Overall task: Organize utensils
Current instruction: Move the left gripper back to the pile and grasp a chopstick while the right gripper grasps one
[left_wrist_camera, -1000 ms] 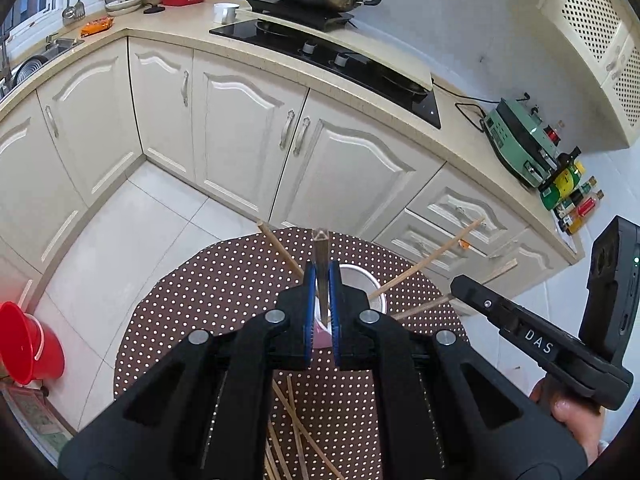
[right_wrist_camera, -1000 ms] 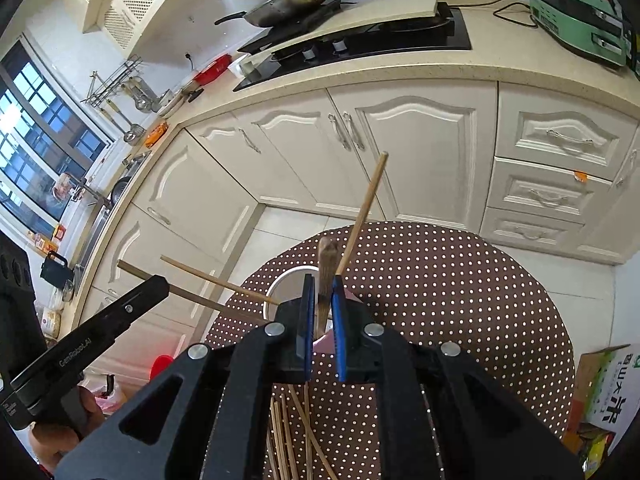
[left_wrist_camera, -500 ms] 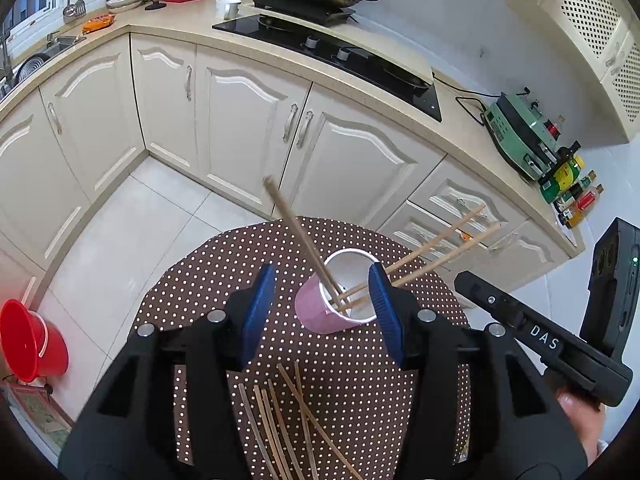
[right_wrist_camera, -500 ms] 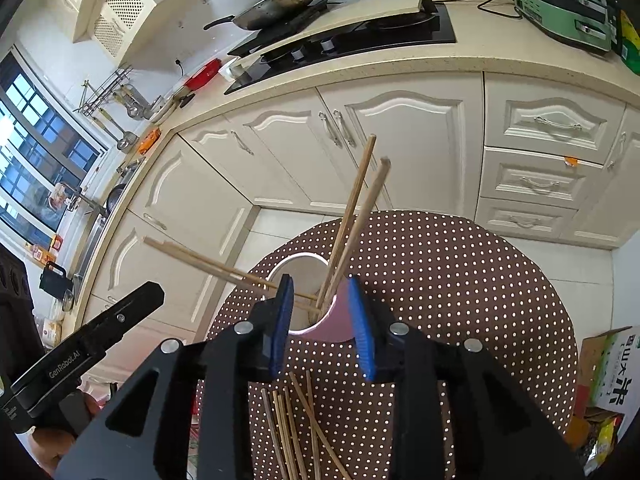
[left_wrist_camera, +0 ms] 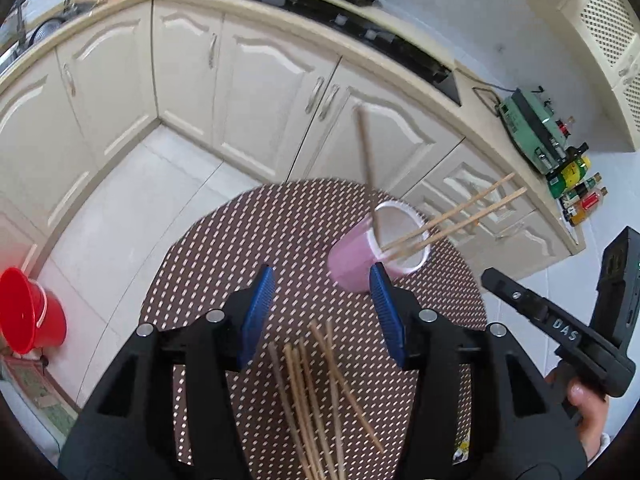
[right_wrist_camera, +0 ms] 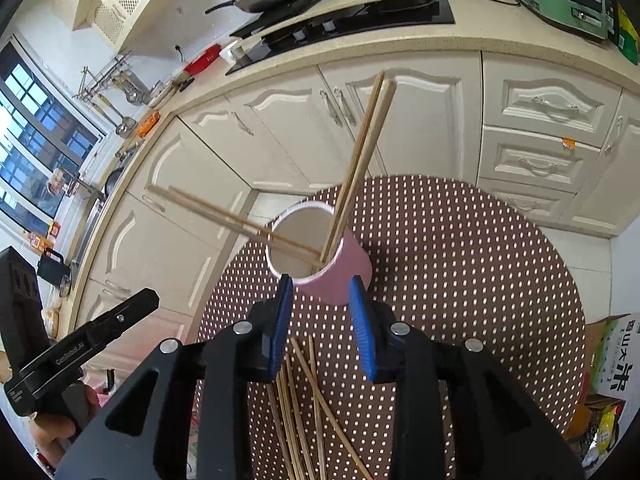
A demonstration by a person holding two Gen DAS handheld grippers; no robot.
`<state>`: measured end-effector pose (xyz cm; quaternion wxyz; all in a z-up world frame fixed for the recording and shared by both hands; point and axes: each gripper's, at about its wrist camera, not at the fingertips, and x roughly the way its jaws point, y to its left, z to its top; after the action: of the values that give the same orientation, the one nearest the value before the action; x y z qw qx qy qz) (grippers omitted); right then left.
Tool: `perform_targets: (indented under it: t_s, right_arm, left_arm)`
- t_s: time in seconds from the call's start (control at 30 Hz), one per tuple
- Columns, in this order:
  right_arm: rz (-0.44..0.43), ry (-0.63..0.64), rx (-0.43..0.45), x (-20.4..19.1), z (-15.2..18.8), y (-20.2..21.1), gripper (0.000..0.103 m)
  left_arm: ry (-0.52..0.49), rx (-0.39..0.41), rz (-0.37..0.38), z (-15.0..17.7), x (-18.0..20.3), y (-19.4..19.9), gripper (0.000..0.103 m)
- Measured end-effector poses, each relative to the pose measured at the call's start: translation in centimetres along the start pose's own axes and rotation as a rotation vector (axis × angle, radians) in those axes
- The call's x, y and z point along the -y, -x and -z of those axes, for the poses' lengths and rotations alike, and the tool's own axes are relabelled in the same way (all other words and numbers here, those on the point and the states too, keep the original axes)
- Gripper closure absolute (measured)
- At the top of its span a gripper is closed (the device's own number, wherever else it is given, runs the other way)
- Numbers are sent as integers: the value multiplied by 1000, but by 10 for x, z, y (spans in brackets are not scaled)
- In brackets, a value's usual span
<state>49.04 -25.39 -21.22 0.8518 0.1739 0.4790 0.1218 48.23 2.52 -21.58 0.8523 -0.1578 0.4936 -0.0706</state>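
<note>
1. Because the pink cup [right_wrist_camera: 320, 256] was light and its four chopsticks [right_wrist_camera: 360, 160] leaned far out, a nudge from the spread, empty left gripper [left_wrist_camera: 320, 312] could tip it.
2. It stood mid-table [right_wrist_camera: 480, 260], behind loose chopsticks [right_wrist_camera: 304, 400].
3. The right gripper [right_wrist_camera: 320, 320], parted and empty, risked the same.

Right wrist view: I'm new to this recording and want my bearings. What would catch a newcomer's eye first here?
Probably the pink cup on the brown dotted tablecloth, with four wooden chopsticks fanning out of it, two leaning left and two rising up. Nearer the camera, loose chopsticks lie on the cloth below the right gripper, whose blue pads stand open and hold nothing. The left gripper is open too.
</note>
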Motion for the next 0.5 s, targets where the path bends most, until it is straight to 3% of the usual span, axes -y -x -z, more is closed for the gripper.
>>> perform_targets:
  t_s: [0.43, 0.5]
  right_arm:
    - [11, 49, -165, -5, 50, -45, 76]
    - [9, 65, -197, -5, 58, -53, 76]
  left_arm:
    - [52, -231, -34, 71, -38, -65, 54]
    - [50, -259, -35, 80, -39, -76, 58]
